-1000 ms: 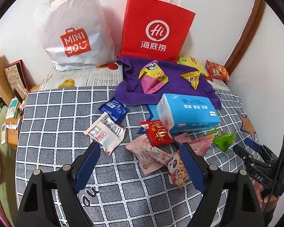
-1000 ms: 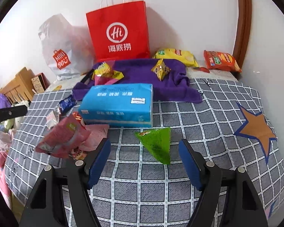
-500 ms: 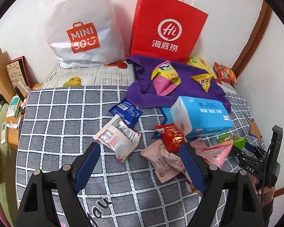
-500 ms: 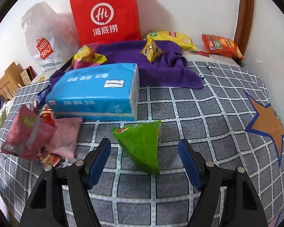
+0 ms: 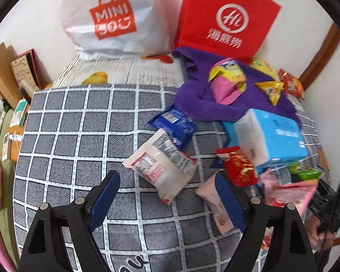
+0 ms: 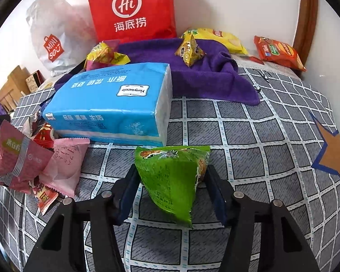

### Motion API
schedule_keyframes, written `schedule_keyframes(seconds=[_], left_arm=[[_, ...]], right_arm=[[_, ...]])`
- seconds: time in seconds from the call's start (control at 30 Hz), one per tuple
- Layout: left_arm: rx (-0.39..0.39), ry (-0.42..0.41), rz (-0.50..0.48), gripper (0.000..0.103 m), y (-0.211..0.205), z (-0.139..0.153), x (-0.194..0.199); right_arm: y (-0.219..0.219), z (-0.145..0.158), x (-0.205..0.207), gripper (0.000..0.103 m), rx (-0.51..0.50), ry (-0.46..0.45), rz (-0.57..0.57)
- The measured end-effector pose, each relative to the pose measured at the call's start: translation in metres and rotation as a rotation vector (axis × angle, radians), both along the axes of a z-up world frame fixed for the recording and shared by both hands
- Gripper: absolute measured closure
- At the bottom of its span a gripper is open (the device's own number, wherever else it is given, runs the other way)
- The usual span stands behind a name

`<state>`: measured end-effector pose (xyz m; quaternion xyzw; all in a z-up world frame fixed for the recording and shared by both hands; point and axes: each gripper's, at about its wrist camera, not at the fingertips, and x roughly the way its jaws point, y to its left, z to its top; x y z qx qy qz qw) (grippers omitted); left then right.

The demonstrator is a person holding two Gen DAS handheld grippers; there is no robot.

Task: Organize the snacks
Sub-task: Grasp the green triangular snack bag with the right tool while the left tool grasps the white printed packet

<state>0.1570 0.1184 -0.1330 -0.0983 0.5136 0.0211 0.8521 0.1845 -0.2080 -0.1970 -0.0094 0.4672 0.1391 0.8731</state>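
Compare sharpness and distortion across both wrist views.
Left wrist view: motion blur smears the red bag lettering; fisheye bends the checked cover. Right wrist view: sharper, tissue pack print readable, green packet crisp between the right hand-held gripper fingers.

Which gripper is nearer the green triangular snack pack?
Right. The right gripper has its fingers on either side of the green snack pack; the left gripper is open over the white packet, off to the green pack's left.

A red paper bag (image 5: 224, 20) and a white plastic bag (image 5: 111, 20) lean against the wall, far ahead of the tool. A purple towel (image 6: 206, 74) lies below them, a blue tissue pack (image 6: 115, 104) nearer, on the grey checked bedcover (image 5: 79, 136).
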Motion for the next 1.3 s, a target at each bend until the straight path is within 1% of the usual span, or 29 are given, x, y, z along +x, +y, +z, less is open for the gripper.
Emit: schedule_keyframes(seconds=[0.07, 0.2, 0.33, 0.43, 0.6, 0.7, 0.97, 1.1, 1.3], left_arm=[[-0.008, 0.016, 0.011, 0.02, 0.003, -0.006, 0.002], [-0.05, 0.041, 0.037, 0.02, 0.012, -0.019, 0.009], [-0.064, 0.031, 0.026, 0.02, 0.012, -0.023, 0.013], [-0.072, 0.043, 0.019, 0.02, 0.011, -0.029, 0.02], [-0.098, 0.053, 0.01, 0.02, 0.009, -0.037, 0.027], [-0.08, 0.044, 0.0, 0.02, 0.005, -0.038, 0.028], [-0.083, 0.009, -0.009, 0.018, 0.008, -0.035, 0.032], [-0.047, 0.012, -0.027, 0.018, 0.002, -0.039, 0.037], [0.037, -0.007, -0.051, 0.018, -0.01, -0.044, 0.041]], right_arm=[[-0.002, 0.002, -0.001, 0.049, 0.007, -0.003, 0.001], [-0.005, 0.008, -0.005, 0.049, 0.023, -0.019, -0.003], [-0.005, 0.016, -0.008, 0.05, 0.021, -0.043, 0.005], [-0.004, 0.023, -0.011, 0.05, 0.037, -0.059, 0.019], [0.0, 0.029, -0.016, 0.051, 0.035, -0.083, 0.034], [0.001, 0.03, -0.018, 0.051, 0.037, -0.087, 0.04], [0.002, 0.035, -0.023, 0.053, 0.052, -0.098, 0.048], [0.002, 0.035, -0.025, 0.055, 0.05, -0.101, 0.046], [0.003, 0.033, -0.026, 0.055, 0.046, -0.098, 0.048]])
